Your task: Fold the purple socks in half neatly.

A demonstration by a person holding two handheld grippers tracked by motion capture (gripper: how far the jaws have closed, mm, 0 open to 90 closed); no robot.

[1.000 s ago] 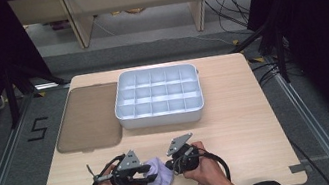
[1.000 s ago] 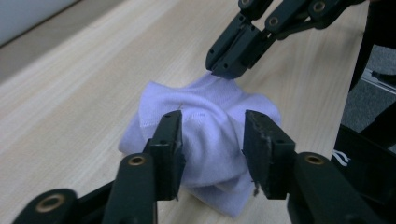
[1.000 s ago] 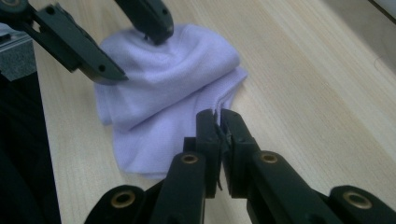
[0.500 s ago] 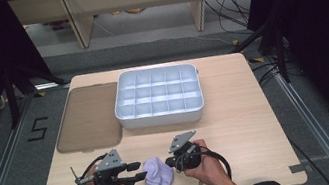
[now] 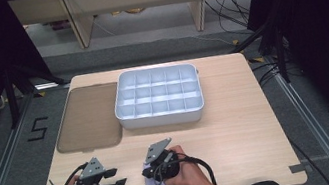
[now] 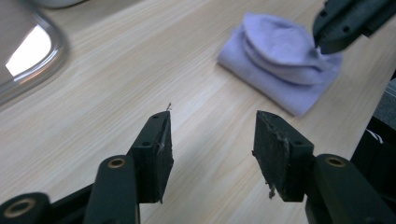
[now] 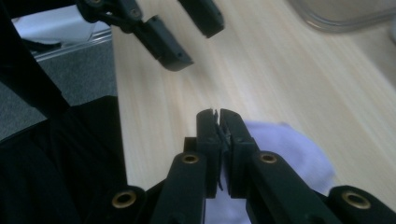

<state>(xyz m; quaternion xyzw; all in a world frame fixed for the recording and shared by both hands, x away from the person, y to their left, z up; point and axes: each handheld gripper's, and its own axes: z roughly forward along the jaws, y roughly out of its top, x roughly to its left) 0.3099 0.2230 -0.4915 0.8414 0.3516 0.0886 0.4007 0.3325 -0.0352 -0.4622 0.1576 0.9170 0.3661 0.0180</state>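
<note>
My right gripper (image 7: 219,116) is clamped on a soft, folded lilac cloth (image 6: 285,70) at the bottom centre of the pale woodgrain surface (image 5: 239,125). My left gripper (image 6: 212,140) has just been opening, nothing in it.

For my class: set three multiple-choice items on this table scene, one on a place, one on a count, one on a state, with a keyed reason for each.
1. Where does the brown lid lie?
A. left of the white tray
B. inside it
C. on the floor

2. How many folded lilac cloths are on the table?
A. three
B. one
C. two

3. How do the left gripper's jaws stand?
A. shut on the cloth
B. shut on nothing
C. apart with nothing between

Key: 1 A, the high view shows the lid flat beside the tray; 2 B, a single cloth, at the right gripper; 3 C, bare wood shows between the jaws.
</note>
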